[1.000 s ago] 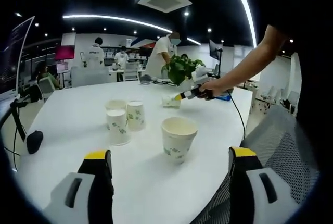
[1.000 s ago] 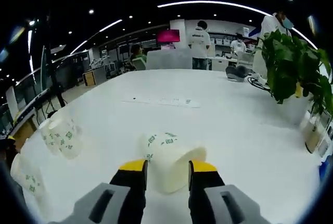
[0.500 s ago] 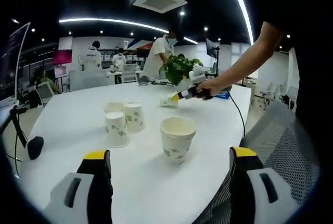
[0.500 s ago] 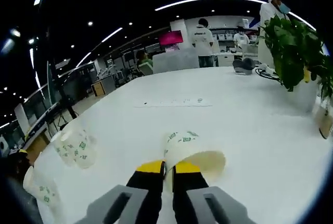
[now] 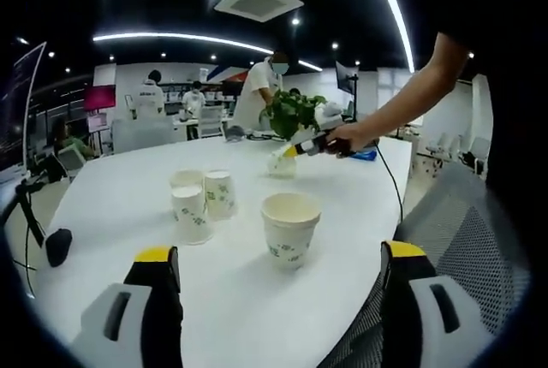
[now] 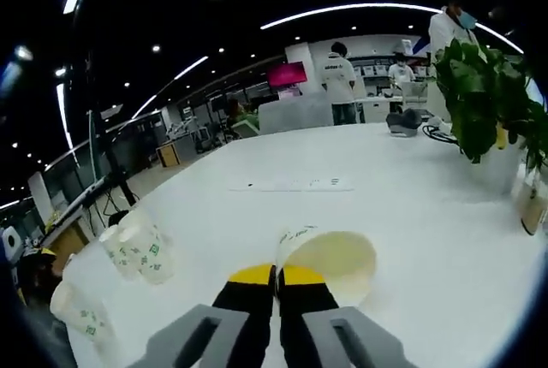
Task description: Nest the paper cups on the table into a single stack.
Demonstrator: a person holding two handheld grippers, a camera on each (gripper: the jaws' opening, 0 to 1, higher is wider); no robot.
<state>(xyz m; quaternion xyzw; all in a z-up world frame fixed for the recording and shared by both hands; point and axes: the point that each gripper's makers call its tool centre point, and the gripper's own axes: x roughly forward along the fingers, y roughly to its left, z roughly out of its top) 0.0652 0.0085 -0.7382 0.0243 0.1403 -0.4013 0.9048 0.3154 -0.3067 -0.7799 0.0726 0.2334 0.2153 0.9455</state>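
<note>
An upright paper cup (image 5: 291, 227) with green print stands on the white round table (image 5: 111, 205), just ahead of my left gripper (image 5: 279, 252), which is open wide with nothing held. Three smaller cups (image 5: 201, 201) cluster to its left. Across the table, my right gripper (image 5: 295, 151) holds another cup (image 5: 281, 163). In the right gripper view, that gripper (image 6: 276, 274) is shut on the rim of the tilted cup (image 6: 330, 257), mouth facing away. Two of the clustered cups (image 6: 137, 248) show at the left, with another cup (image 6: 81, 312) lower down.
A potted plant (image 6: 488, 103) stands at the table's far side. A person's arm (image 5: 402, 107) reaches over the table. A black object (image 5: 58, 246) lies at the left edge, a mesh chair (image 5: 479, 257) is at the right, and a thin strip (image 6: 295, 185) lies on the table.
My right gripper's jaws went from open around the lying cup to shut on its rim, and the cup has tipped up. The left gripper stays open.
</note>
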